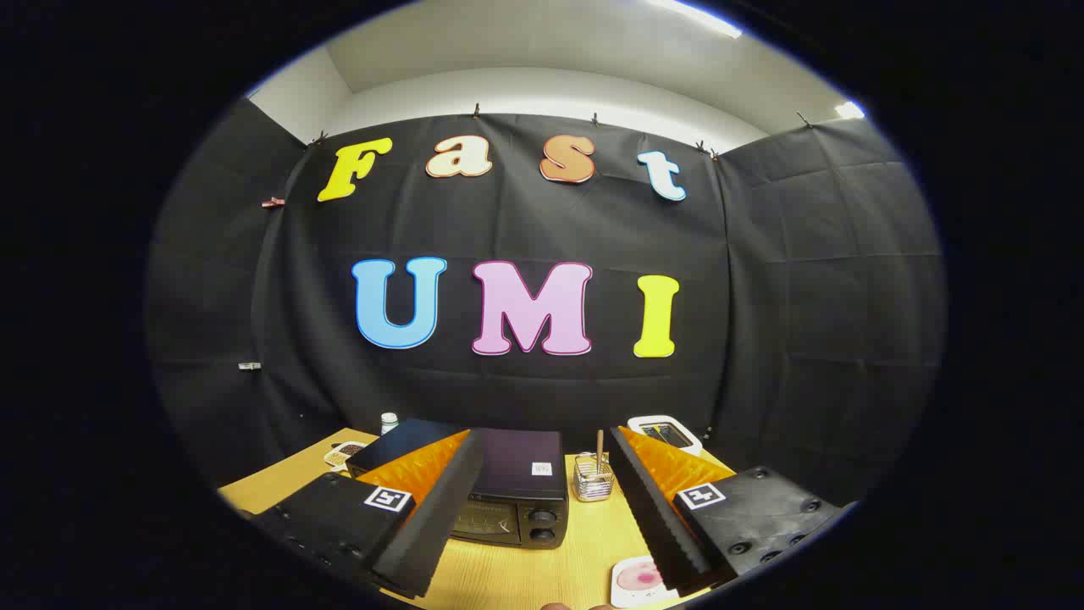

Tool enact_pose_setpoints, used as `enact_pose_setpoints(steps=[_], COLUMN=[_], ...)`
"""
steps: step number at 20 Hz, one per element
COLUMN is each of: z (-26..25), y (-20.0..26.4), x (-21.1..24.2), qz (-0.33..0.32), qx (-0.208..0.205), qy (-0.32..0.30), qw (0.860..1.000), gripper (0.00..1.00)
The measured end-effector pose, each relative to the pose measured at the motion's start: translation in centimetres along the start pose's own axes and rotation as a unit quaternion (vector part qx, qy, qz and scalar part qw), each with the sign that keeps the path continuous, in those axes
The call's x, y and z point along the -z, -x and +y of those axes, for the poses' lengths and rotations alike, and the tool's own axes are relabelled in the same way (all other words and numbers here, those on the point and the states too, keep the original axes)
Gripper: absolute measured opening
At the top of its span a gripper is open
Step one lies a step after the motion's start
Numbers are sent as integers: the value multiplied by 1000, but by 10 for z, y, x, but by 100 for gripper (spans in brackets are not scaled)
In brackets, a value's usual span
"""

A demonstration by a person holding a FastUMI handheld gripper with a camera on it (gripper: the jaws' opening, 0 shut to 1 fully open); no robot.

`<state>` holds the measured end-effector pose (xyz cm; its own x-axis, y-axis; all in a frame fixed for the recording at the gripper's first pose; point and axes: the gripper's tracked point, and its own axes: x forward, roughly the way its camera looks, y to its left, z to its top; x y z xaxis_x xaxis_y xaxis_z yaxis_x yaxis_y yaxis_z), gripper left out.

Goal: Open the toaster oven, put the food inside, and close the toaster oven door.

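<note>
The gripper point(542, 508) is held with fingers spread wide above the closed toaster oven point(517, 491), its knobbed front turned toward them.

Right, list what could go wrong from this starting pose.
1. The claw is open and holds nothing, and the toaster oven sits just beyond its fingers with the door apparently closed. Reaching in hastily could push the oven back instead of catching the door.
2. The glass holder with a stick in it stands right beside the oven; a wide sweep could tip it.
3. The plate of food lies close under one finger, so lowering the claw carelessly might press on it.
</note>
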<state>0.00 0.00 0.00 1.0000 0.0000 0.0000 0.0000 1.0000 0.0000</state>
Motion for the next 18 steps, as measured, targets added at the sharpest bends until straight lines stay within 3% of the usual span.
enact_pose_setpoints(steps=[18], z=[13], y=[-2], x=[18], qz=[22], qx=[-24], qy=[-7], qw=[999], gripper=[98])
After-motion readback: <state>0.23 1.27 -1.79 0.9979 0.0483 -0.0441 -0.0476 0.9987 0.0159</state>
